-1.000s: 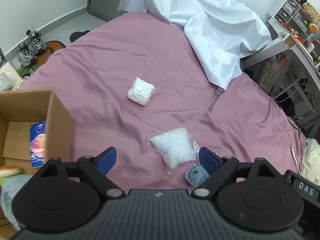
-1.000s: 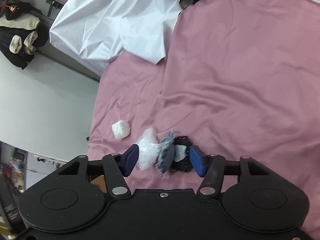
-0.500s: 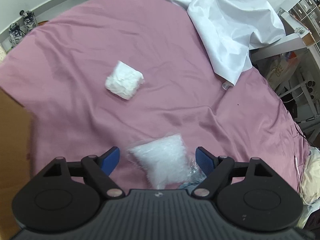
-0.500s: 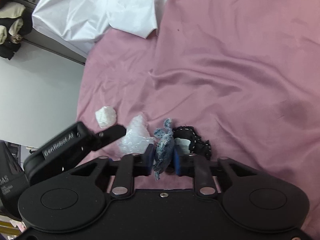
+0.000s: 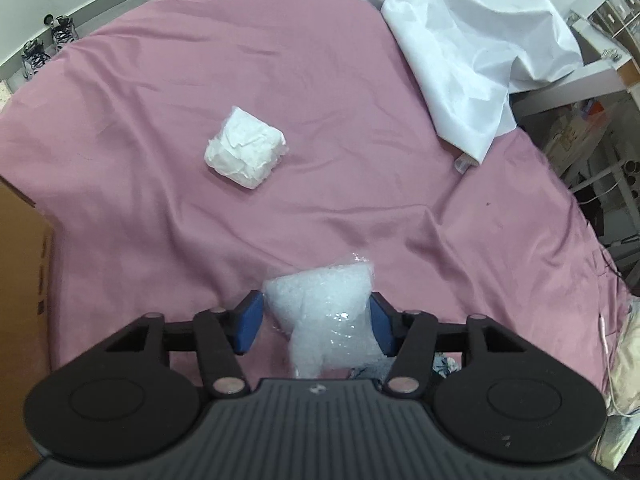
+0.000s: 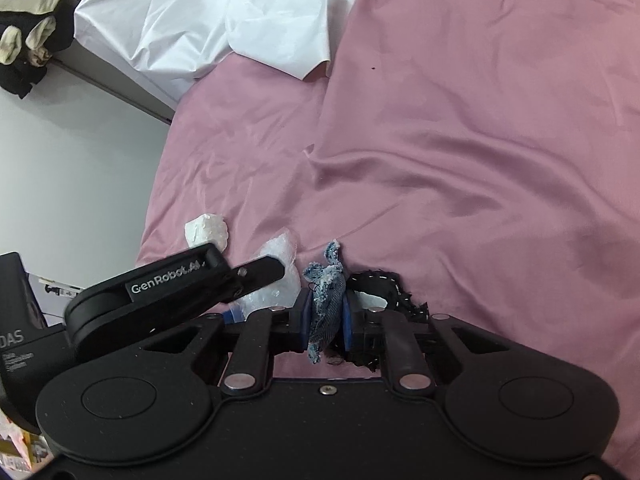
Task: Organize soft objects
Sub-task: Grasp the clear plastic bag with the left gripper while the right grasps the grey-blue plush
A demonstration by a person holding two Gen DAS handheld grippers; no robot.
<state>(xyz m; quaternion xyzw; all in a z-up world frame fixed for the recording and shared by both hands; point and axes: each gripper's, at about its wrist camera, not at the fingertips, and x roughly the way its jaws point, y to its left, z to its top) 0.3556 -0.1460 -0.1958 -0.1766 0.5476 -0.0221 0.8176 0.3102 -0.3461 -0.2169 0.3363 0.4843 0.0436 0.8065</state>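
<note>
Spread under both of your hands, the mauve bedsheet point(image 5: 360, 120) is carrying everything that matters, with a crumpled white sheet point(image 5: 460, 40) heaped at its far side. Your left tool point(image 5: 316, 326) is closing around the clear plastic bag of white filling point(image 5: 324, 312), which is lying directly ahead between the blue pads; the right-hand pad looks to be meeting the bag already, while a slim gap is showing at the other side, so I judge the grip not yet complete. The bag's longer axis is running back toward you, along the fingers rather than across them. Your right tool point(image 6: 326, 314) is squeezed fully shut on the frayed denim scrap point(image 6: 326, 300), which is standing on edge between the pads, its top poking out beyond them. A black lace-edged piece point(image 6: 384, 292) is sitting just beside that tool, touching the bed, and it is nearer your right hand. The white crumpled wad point(image 5: 245, 147) is lying well ahead of the left tool, slightly to its left, so that hand is nearer it. At the left edge of the left view, a cardboard box point(image 5: 20, 272) is showing, probably the destination.
</note>
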